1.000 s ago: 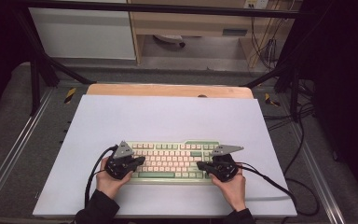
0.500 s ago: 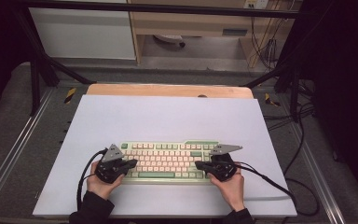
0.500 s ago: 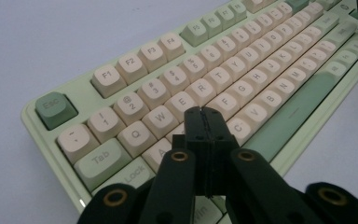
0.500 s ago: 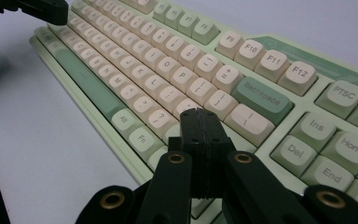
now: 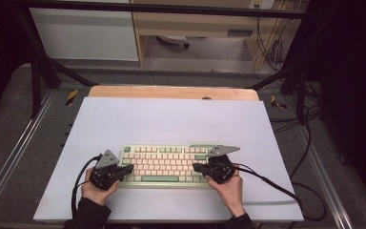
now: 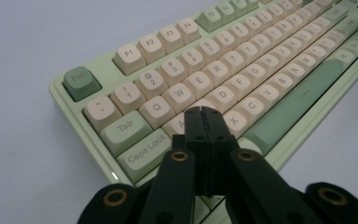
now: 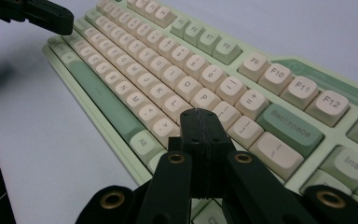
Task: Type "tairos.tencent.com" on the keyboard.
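Observation:
A pale green keyboard (image 5: 164, 164) with cream keys lies on the white mat (image 5: 171, 119) near its front edge. My left gripper (image 5: 128, 168) is at the keyboard's left end, jaws shut and empty, pointing right. In the left gripper view its closed tip (image 6: 202, 113) hovers just over the keys beside Caps Lock on the keyboard (image 6: 242, 70). My right gripper (image 5: 196, 167) is at the keyboard's right part, shut and empty, pointing left. Its tip (image 7: 199, 115) sits above the lower key rows of the keyboard (image 7: 168, 70), left of Backspace. The left gripper (image 7: 37, 14) also appears far off there.
A wooden board (image 5: 171, 91) borders the mat's far edge. Black cables (image 5: 276, 183) trail from the right gripper across the mat's right side, and one (image 5: 78, 183) loops from the left gripper. Metal frame rails run along both sides.
The left gripper has slid leftward along the keyboard toward its left end. The right gripper has stayed where it was. Both stay shut.

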`<act>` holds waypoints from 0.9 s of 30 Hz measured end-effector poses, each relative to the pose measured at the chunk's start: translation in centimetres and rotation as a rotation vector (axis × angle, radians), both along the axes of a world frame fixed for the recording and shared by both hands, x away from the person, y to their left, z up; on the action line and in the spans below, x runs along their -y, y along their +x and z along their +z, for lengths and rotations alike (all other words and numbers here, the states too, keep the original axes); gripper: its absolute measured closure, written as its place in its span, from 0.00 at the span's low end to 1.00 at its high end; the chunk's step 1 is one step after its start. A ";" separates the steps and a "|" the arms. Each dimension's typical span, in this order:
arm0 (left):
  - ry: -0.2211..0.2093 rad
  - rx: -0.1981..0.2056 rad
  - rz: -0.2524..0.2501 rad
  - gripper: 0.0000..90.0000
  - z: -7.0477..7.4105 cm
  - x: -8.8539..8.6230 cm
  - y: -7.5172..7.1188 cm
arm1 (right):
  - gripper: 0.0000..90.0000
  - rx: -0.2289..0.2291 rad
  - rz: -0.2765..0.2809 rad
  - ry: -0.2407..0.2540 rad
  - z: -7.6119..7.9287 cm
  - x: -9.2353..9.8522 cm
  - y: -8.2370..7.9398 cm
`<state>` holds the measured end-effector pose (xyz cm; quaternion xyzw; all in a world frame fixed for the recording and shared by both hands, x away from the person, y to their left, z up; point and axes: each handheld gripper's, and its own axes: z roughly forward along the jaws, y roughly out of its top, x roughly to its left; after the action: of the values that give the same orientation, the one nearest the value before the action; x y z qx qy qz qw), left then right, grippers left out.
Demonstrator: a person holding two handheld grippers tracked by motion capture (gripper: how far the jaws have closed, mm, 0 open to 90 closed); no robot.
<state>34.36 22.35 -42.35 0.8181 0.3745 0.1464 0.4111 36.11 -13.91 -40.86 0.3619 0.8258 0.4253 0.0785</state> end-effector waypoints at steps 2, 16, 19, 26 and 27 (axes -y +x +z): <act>0.000 0.001 0.000 1.00 0.0 0.0 0.0 | 1.00 -0.004 0.004 0.005 0.1 -0.5 0.1; -0.006 -0.002 -0.002 1.00 0.0 -0.1 0.0 | 1.00 -0.008 0.003 -0.008 -0.4 -3.9 1.8; -0.007 -0.002 -0.004 1.00 -0.1 -0.1 0.1 | 1.00 -0.012 0.002 -0.010 -0.7 -4.5 2.2; -0.009 -0.002 -0.003 1.00 -0.1 -0.2 0.1 | 1.00 -0.014 -0.019 -0.031 -1.2 -5.3 3.0; -0.009 -0.003 -0.004 1.00 -0.1 -0.2 0.1 | 1.00 -0.013 -0.019 -0.032 -1.2 -5.2 3.0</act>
<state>34.44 22.51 -42.45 0.8172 0.3743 0.1428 0.4144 39.15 -8.68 -42.06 0.3712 0.8296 0.4088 0.0829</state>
